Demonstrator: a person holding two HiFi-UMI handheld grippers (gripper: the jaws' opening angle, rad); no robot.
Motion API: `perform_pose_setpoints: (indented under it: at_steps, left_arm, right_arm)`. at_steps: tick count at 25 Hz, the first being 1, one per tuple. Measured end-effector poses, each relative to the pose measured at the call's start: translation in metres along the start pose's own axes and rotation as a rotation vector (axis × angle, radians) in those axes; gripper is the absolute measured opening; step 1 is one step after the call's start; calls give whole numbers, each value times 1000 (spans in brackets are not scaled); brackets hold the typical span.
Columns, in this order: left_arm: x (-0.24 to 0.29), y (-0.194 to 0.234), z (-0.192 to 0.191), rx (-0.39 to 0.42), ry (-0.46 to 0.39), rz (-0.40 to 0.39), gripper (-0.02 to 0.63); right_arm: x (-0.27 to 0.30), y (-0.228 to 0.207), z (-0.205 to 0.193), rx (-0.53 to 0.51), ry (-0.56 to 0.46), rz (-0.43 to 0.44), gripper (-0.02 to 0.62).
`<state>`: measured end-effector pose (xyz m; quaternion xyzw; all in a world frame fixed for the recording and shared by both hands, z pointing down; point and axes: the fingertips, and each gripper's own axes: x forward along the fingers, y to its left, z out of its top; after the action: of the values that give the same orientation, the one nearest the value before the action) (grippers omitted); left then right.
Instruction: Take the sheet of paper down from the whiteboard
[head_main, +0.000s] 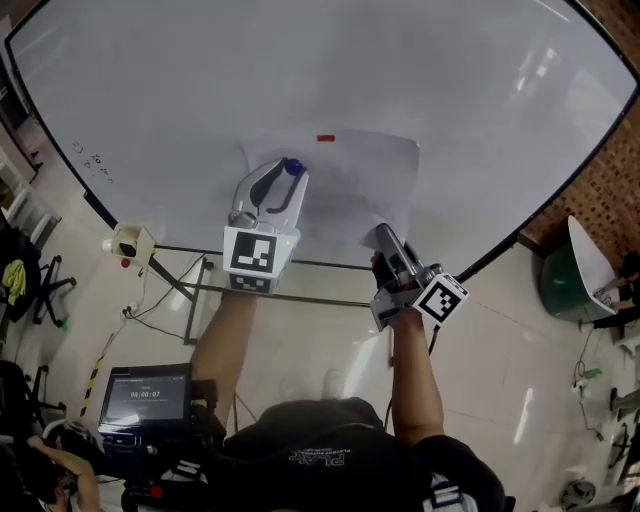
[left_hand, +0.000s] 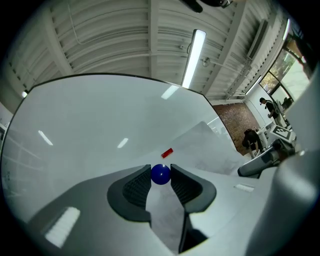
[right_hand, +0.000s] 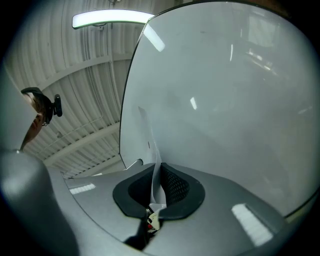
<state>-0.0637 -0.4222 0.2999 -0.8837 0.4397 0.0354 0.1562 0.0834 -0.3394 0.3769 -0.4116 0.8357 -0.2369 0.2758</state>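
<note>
Two grippers were on the job. On the left, the left gripper (head_main: 288, 172) was closed on a blue ball-shaped magnet (left_hand: 160, 174), pads pressing on either side. It sat near the upper left corner of the sheet of paper (head_main: 350, 185). Whether the ball touched the whiteboard (head_main: 300, 70) could not be told.

Further right, a small red magnet (head_main: 326, 138) sat on the sheet's top edge, probably the last thing pinning it.

On the right, the right gripper (head_main: 383, 238) was clamped together on the sheet's lower right edge, where the paper curled off the board.

The sheet looked light, limp and easy to tear. A pinch at a corner seemed enough, though a hard pull against the red magnet could likely rip it.
</note>
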Motion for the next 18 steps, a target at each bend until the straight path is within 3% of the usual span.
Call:
perform_pose_setpoints:
  at_steps: [6, 11, 15, 18]
  left_arm:
    - [-31, -35, -48, -64, 100, -30, 124]
    - [-65, -70, -84, -95, 202, -5, 124]
    - [-91, -107, -101, -110, 260, 30, 124]
    - [-110, -136, -107, -150, 275, 52, 124]
  right_arm:
    - [-48, -24, -43, 75, 59, -78, 13]
    - [-88, -33, -71, 106, 108, -105, 12]
    - [-121, -40, -85, -32, 201, -189, 13]
    - [-143, -28, -89, -146, 242, -186, 14]
